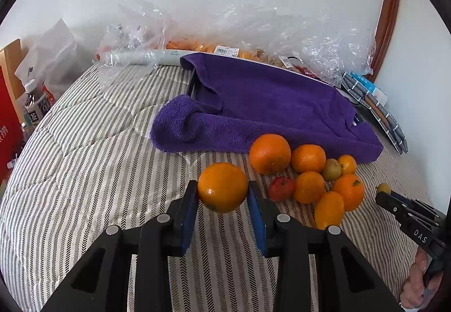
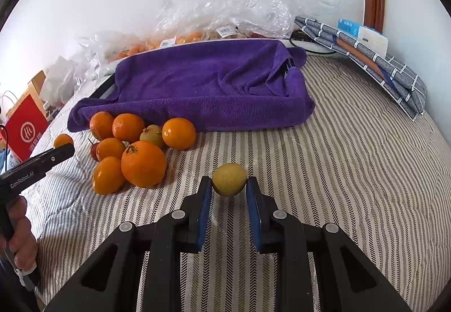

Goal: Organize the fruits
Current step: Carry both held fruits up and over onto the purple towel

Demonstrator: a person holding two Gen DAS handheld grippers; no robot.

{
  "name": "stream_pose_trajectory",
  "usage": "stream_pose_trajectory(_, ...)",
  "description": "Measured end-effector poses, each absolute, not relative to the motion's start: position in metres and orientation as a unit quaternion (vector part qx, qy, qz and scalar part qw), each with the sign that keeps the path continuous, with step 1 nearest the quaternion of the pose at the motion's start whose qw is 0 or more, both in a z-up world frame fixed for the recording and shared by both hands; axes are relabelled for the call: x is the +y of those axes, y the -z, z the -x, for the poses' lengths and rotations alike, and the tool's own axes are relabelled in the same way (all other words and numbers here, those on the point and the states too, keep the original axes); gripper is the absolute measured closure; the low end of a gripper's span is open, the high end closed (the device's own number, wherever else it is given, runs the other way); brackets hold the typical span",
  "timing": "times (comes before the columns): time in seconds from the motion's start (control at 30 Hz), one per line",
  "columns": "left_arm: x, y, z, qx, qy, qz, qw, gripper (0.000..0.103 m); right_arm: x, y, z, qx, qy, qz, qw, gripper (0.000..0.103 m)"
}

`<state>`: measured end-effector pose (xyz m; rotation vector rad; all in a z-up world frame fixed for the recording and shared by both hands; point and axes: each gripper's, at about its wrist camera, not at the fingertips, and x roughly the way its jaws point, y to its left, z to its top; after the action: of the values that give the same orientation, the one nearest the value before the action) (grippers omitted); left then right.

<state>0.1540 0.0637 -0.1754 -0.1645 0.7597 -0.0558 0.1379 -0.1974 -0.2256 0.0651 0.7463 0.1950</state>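
Note:
My left gripper [image 1: 222, 190] is shut on a large orange [image 1: 222, 187], held just above the striped bedcover [image 1: 84, 159]. To its right lies a heap of fruit [image 1: 310, 171]: several oranges, a small red fruit [image 1: 281, 188] and a green-yellow one [image 1: 331, 169]. My right gripper [image 2: 229, 181] is shut on a small yellow-green fruit [image 2: 229, 179] over the cover, to the right of the same heap [image 2: 132, 148]. A purple towel [image 2: 203, 81] draped over a tray lies behind the heap. Each gripper shows at the edge of the other's view, the right one [image 1: 384, 192] and the left one [image 2: 63, 147].
Clear plastic bags [image 1: 253, 30] holding more fruit lie along the wall behind the towel. Folded grey checked cloth [image 2: 380, 64] and small boxes sit at the far right. A red paper bag [image 2: 25, 131] and a bottle [image 1: 33, 103] stand off the left edge.

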Motion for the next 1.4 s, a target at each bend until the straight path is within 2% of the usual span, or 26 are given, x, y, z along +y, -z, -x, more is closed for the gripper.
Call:
stream_pose_trajectory(0.57,0.075,0.165,-0.153,0.358,-0.002,0.088,0.930,0.070,-0.206,0.216,-0.128,0.340,-0.081,-0.069,0.934,0.078)
stream_pose_trajectory(0.8,0.087,0.131,-0.163,0.346,0.002,0.110,0.932,0.070,-0.196,0.185,-0.135,0.309,-0.100,-0.061,0.944,0.078)
stream_pose_trajectory(1.1,0.071,0.084,-0.205,0.299,0.006,0.091,0.950,0.070,-0.189,0.139,-0.174,0.260,-0.105,-0.062,0.958,0.078)
stream_pose_trajectory(1.4,0.061,0.085,-0.271,0.281,0.003,0.094,0.955,0.070,-0.184,0.116,-0.232,0.227,-0.108,-0.065,0.966,0.078)
